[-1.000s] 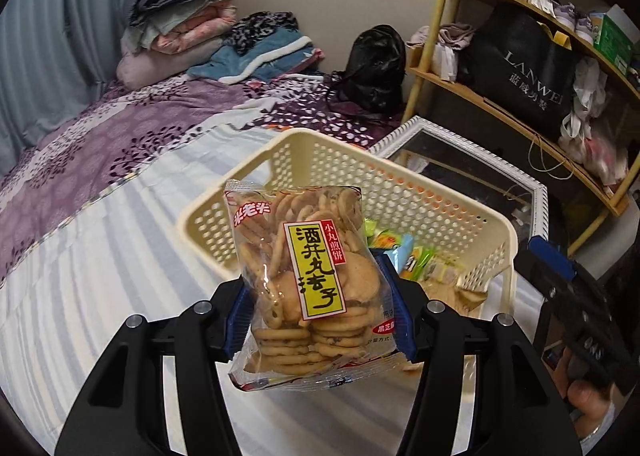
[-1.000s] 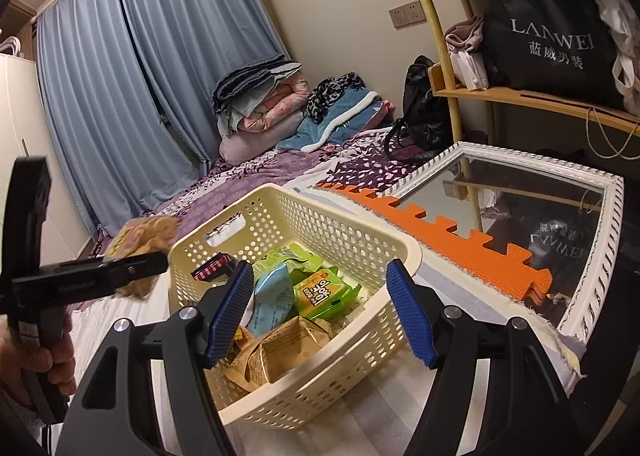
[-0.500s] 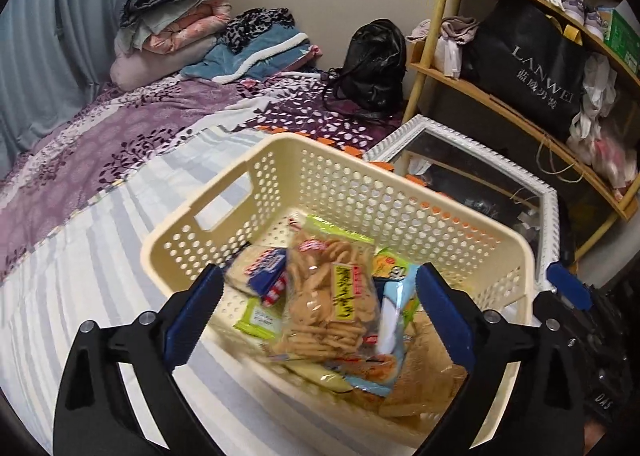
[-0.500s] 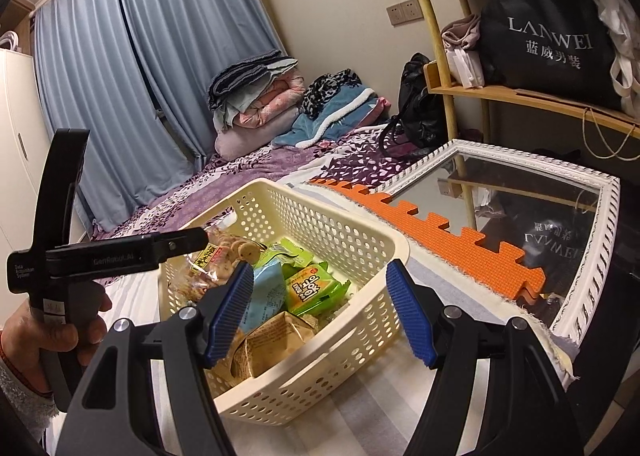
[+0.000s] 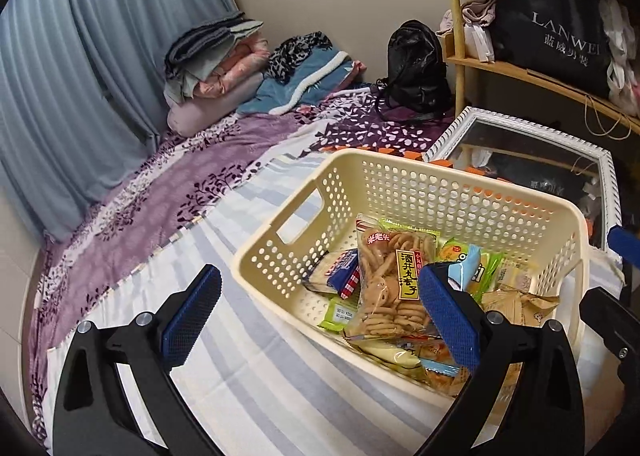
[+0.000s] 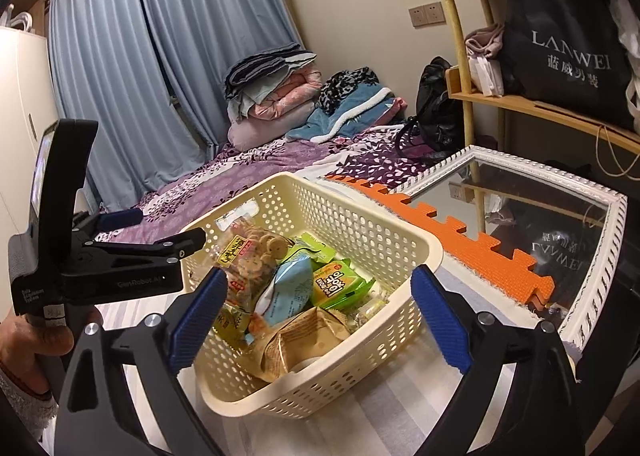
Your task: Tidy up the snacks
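Both grippers are hanging empty over the striped bedspread as I am working the rig remotely, fingers spread wide on each. I am holding the left gripper at the near left corner of the cream basket, its right pad overlapping the rim in view while its left pad is sitting outside, over the bedding. The cookie bag is lying inside the basket, just ahead and to the right of that gripper, leaning on the other packets with its long axis running away from me toward the far wall of the basket. From the right wrist view, the right gripper is framing the basket's near side, with the blue packet and green packet between its fingers, and the brown paper packet lying closest to it. I am judging the left gripper nearer to the cookie bag, the right nearer to the brown one. No loose snack is showing on the bedspread in either view.
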`<state>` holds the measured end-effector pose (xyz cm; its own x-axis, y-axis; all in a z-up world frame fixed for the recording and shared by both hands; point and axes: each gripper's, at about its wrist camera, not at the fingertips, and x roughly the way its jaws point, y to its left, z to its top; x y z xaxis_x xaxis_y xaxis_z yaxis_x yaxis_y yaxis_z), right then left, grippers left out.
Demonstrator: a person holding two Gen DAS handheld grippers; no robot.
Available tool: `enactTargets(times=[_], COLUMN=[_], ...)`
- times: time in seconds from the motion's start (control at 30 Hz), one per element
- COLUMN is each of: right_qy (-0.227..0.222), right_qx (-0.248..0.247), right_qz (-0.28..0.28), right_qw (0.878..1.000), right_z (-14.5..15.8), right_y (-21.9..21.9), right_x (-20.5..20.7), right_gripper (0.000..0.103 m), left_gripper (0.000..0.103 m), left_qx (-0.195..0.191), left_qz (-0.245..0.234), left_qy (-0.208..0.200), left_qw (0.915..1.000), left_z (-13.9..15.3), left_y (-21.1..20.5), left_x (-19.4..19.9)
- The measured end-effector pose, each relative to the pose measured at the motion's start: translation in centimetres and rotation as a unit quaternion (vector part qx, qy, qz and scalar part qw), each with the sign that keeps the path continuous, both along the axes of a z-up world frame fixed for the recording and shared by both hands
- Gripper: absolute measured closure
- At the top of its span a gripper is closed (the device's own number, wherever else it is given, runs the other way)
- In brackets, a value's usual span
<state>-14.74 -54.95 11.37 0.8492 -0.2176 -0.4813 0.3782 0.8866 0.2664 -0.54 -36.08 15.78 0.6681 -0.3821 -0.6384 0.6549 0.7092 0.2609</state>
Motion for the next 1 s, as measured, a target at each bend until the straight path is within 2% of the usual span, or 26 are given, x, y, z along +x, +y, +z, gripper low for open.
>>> enactTargets(times=[0.17, 0.33, 0.8, 1.0], right_qy=[0.006, 0.012, 0.033, 0.040], right_qx=[-0.011, -0.023, -0.065, -0.072], right_qz=[0.000, 0.003, 0.028, 0.031], right_qw=[1.000, 1.000, 0.997, 0.996], right_z=[0.5, 0.8, 1.7, 1.8], right_y=[0.6, 1.1, 3.7, 4.3], right_x=[-0.3, -0.5, -1.0, -1.4], right_gripper=[0.008, 0.005, 0.005, 0.005], left_gripper=[0.003, 0.003, 0.003, 0.003], left_qx=[0.006, -0.002, 0.009, 0.016], left_qz=[0.010, 0.016, 0.018, 0.003], left_qy=[-0.030, -0.027, -0.042, -0.043], left_qw=[0.9995, 0.9995, 0.9989, 0.9989], left_z=[0.8, 1.2, 1.6, 1.3], left_y=[0.6, 1.4, 2.6, 2.7], left_x=[-1.1, -1.6, -3.6, -4.6])
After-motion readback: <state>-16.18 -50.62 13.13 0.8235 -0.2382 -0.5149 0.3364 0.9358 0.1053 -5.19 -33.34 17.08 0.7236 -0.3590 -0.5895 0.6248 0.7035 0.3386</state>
